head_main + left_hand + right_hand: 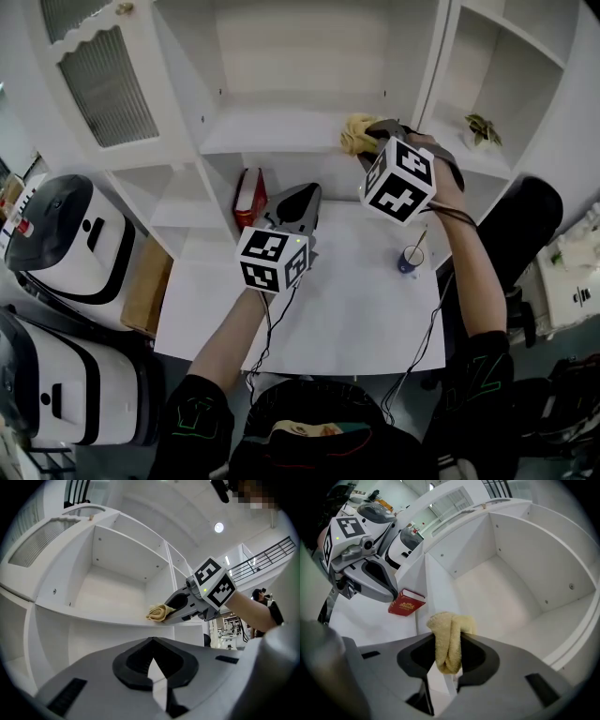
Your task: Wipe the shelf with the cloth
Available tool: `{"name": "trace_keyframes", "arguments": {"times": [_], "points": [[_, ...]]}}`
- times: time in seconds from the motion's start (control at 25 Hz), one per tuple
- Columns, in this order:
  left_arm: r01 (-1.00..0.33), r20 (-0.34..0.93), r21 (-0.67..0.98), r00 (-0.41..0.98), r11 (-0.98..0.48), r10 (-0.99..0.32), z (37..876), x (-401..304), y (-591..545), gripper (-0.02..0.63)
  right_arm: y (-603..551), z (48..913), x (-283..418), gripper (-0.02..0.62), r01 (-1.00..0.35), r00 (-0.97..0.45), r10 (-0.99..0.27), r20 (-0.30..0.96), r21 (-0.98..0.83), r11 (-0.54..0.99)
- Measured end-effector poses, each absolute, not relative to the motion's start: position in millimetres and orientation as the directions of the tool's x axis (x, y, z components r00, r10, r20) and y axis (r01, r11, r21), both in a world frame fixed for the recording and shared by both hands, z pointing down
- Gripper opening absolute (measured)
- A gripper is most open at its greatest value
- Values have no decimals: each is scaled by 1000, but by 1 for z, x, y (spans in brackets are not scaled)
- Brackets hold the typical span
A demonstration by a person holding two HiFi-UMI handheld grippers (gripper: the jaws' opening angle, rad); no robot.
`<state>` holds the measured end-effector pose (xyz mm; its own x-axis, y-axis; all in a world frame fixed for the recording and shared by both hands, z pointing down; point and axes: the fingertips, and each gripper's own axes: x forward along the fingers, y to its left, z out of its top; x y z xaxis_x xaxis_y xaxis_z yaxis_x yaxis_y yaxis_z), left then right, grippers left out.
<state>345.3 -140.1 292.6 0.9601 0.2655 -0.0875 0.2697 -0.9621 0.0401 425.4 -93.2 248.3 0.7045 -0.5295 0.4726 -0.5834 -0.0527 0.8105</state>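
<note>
Right tool [373, 134] clamped on yellow cloth [355, 132] on shelf [272, 131] at 1 o'clock, left tool [302, 199] closed, empty, above worktop [347, 300]

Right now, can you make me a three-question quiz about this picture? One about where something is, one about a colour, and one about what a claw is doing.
1. Where is the cloth?
A. on the floor
B. in the right claw, at the shelf edge
C. in a bucket

2. What colour is the book?
A. blue
B. green
C. red

3. How is the left claw?
A. shut, with nothing in it
B. wide open
C. shut on a spoon

Answers:
1 B: the yellow cloth is pinched between that claw's jaws at the shelf's front.
2 C: its cover is red.
3 A: its jaws meet with nothing between them.
</note>
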Motion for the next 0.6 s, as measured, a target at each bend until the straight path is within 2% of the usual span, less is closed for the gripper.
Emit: {"name": "trace_keyframes", "arguments": {"times": [0.28,0.6], "points": [[291,-84,55,955,-955,286,298,348,-130,-2,-61,250,437,127,-538,768,-469,436,836,-103],[281,-79,85,958,-956,275,307,342,-132,0,-52,250,434,126,-497,793,-484,371,853,-160]]}}
